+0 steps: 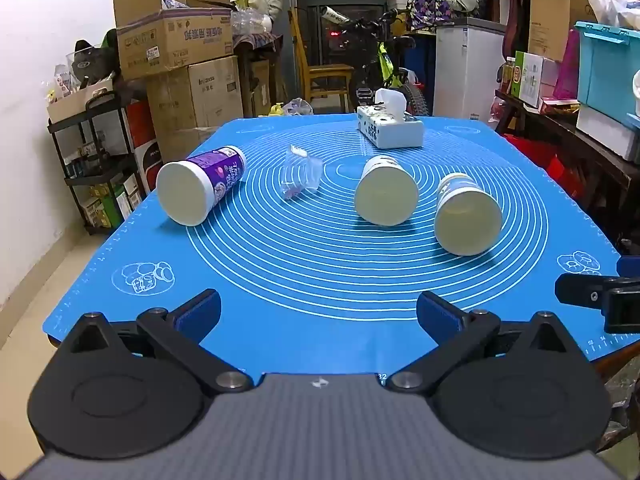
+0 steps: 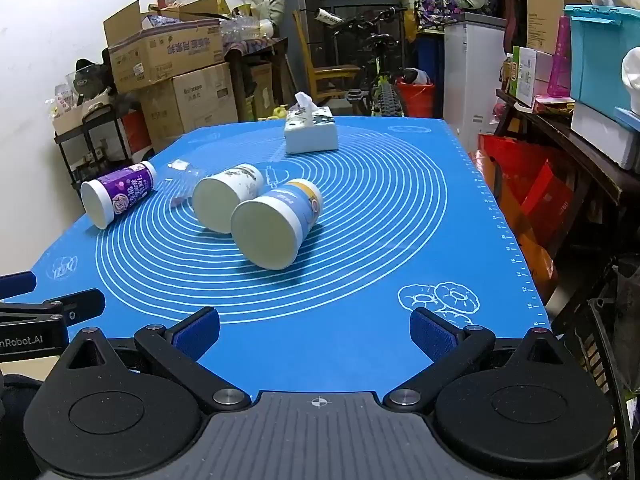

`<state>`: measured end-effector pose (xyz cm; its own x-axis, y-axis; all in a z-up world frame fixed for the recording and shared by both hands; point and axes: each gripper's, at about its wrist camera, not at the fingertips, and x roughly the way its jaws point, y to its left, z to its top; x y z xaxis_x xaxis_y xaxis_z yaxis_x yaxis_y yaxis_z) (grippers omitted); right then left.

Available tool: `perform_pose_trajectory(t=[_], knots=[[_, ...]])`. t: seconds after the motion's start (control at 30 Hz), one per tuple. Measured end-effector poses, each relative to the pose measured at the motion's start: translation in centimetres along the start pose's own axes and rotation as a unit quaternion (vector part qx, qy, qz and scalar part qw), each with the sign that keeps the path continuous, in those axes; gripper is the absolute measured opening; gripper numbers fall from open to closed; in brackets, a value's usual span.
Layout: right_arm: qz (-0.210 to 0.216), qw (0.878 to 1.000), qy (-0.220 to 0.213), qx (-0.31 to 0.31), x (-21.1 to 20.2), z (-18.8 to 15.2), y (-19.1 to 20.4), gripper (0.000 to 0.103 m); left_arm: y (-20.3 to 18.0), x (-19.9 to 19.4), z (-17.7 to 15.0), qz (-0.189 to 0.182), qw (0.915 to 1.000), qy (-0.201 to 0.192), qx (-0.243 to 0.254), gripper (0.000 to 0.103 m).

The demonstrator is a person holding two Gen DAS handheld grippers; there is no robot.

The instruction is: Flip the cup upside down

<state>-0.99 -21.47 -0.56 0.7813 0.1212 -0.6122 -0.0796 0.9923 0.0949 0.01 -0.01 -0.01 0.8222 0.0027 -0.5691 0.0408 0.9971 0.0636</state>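
1. Three paper cups lie on their sides on a blue silicone baking mat (image 1: 320,280) w/ white concentric rings, covering the tabletop. All mouths face the cameras.
2. Cup positions: tall purple-printed paper cup (image 1: 202,186) at far left near the mat's edge; white paper cup w/ dark print (image 1: 386,192) near centre; blue-and-yellow banded paper cup (image 2: 276,226) to the right, just beside the white one. In the right wrist view those two overlap; can't tell if they touch.
3. Left hand-held gripper (image 1: 318,312): jaws wide apart, nothing between them, hovering over the near mat edge, well apart from every cup.
4. Right hand-held gripper (image 2: 316,330): also spread wide and empty, near the front edge.
5. Risk: cups on their sides likely roll. A nudge from one finger before the other closes could send a cup away; the purple one sits closest to the left drop-off.
6. Risk: thin paper walls probably crush if squeezed hard near the open rim, so the grip may slip mid-turn.
7. Risk: reaching for the blue-banded cup could knock the white neighbour, since they lie so close.
8. Risk: a crumpled clear plastic bag (image 1: 300,176) lies between purple and white cups; it could snag a finger or slide under a cup.
9. A white tissue box (image 1: 390,128) sits farther back, prob. out of the way.
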Motion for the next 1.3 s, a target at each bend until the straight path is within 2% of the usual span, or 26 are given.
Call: perform_pose_trajectory(t=[1.3], knots=[[-0.003, 1.000, 0.004, -0.004, 0.1, -0.2, 0.3, 0.100, -1.1, 0.3, -0.4, 0.006, 0.9997, 0.005, 0.023, 0.103]])
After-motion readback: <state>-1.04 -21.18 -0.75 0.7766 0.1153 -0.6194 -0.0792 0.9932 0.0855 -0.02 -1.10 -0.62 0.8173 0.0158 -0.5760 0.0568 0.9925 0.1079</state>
